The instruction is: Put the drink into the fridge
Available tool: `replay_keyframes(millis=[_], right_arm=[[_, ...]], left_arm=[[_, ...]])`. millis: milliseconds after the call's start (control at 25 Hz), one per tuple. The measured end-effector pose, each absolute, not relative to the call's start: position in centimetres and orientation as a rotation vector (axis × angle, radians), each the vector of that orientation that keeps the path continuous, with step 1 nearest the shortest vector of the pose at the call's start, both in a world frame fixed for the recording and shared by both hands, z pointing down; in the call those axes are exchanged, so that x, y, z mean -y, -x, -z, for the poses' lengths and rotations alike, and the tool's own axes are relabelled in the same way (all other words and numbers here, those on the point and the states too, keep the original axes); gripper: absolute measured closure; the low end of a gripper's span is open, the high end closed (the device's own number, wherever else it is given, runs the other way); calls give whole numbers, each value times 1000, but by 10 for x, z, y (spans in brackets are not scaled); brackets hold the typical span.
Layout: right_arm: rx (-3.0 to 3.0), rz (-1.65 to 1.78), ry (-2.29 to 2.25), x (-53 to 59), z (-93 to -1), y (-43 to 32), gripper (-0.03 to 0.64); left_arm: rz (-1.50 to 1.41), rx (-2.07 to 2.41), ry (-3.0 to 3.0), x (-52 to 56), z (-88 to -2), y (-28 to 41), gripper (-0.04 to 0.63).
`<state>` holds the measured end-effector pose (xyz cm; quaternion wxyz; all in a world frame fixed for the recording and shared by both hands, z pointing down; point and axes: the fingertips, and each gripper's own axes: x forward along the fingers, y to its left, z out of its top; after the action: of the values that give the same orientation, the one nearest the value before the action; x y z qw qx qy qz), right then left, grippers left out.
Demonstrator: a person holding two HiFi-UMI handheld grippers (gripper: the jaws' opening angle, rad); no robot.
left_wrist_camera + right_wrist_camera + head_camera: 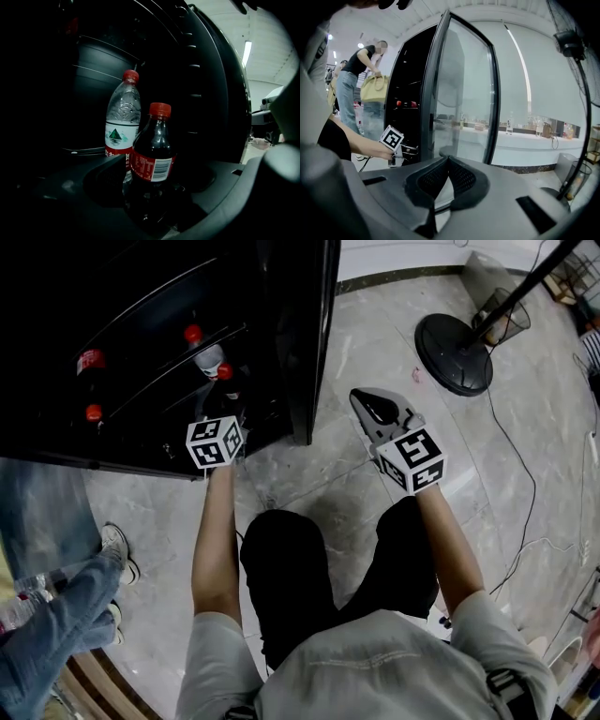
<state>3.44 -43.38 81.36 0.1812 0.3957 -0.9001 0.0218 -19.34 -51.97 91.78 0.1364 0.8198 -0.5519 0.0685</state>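
The black fridge (141, 296) stands open, its glass door (314, 334) swung out. My left gripper (223, 416) reaches onto a shelf. In the left gripper view its jaws (157, 180) are shut on a dark cola bottle (153, 154) with a red cap, held upright. Just behind it stands a clear water bottle (122, 119), also red-capped. Both caps show in the head view, the cola bottle (225, 372) in front of the water bottle (206, 354). My right gripper (361, 399) hovers outside by the door edge, shut and empty, its pads (461, 180) pressed together.
More red-capped bottles (90, 362) lie on the fridge's left shelves. A fan base (455, 352) and its cable (525, 484) are on the floor at the right. A bystander's jeans and shoes (66, 606) are at the left. A white counter (525, 136) runs behind the door.
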Motion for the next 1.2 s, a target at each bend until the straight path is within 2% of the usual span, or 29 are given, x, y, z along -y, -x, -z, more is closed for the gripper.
replay_keyframes(millis=[440,520,640,800,960,1200], right_arm=[[2632,47,-1089,418,-761,-32,615],[2643,81,-1075,418,-751,-27,615],[2665,118,-1070,418,-735,-21,615],[2687,164,-1067,418,-716,-11,615],[2701,215,-1063,416,-705,3,616],[2698,236,-1061,424,-709,23,615]], left_arm=[[-322,1669,-2379,434,-869,232,292],[-353,1698,-2399,419,-850,240,345],[-378,1771,-2396,396,-824,251,461],[-367,1852,-2387,367,-793,264,566],[-264,1908,-2363,347,-766,282,583],[-295,1943,-2401,337,-749,295,583]])
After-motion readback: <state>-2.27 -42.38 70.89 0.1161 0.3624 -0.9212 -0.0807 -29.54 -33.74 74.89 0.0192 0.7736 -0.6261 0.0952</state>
